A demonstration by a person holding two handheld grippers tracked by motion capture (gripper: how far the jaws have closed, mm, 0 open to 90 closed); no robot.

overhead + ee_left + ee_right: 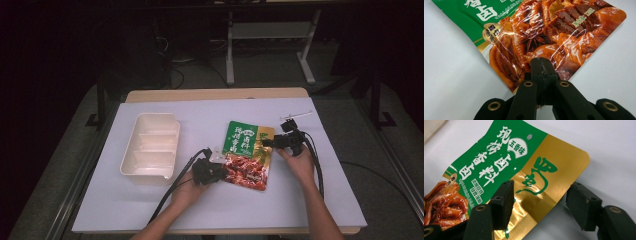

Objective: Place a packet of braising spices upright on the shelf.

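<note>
Here we see a glossy green-and-gold sauce packet [248,155] at the table's [300,200] centre, left gripper [220,172] clenched on its seven-o'clock corner, right gripper [265,143] spread wide, straddling its two-o'clock edge.

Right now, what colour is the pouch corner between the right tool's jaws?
Gold, with a green character printed on the pouch; clearest in the right gripper view.
</note>
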